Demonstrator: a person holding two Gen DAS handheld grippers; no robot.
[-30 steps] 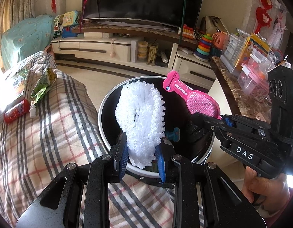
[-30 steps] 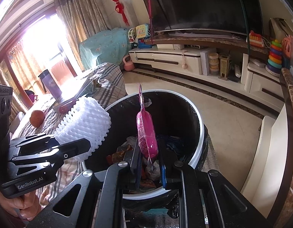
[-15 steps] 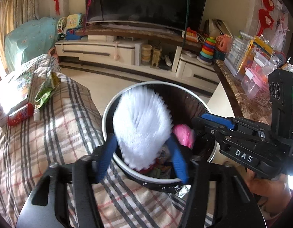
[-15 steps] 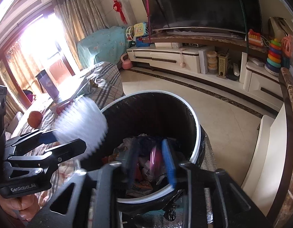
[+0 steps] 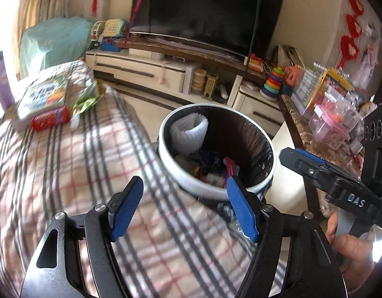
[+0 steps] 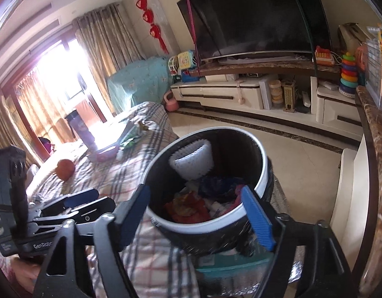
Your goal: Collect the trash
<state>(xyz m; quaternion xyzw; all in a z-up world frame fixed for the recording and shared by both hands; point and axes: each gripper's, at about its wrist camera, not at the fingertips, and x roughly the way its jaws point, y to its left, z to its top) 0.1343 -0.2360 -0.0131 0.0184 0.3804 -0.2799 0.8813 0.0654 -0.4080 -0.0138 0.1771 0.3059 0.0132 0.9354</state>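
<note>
A round black trash bin with a white rim (image 5: 215,191) (image 6: 264,171) stands beside the plaid-covered table. Inside it lie a white foam net sleeve (image 5: 188,131) (image 6: 192,161), a pink package (image 5: 229,166) and several other wrappers. My left gripper (image 5: 183,208) is open and empty, hovering over the plaid cloth at the bin's near rim. My right gripper (image 6: 206,213) is open and empty just above the bin's near rim; its arm also shows in the left wrist view (image 5: 334,186). The left gripper shows in the right wrist view (image 6: 74,206).
On the plaid cloth (image 5: 67,164) lie a colourful box (image 5: 44,96), a red packet (image 5: 49,121), a green wrapper (image 5: 89,96), an orange (image 6: 64,168) and a dark cup (image 6: 81,129). A marble counter with toys (image 5: 327,114) is on the right, a TV cabinet (image 5: 166,72) beyond.
Both grippers opened. The white foam net dropped from the left one and the pink package from the right one into the bin. Both grippers pulled back from the bin.
</note>
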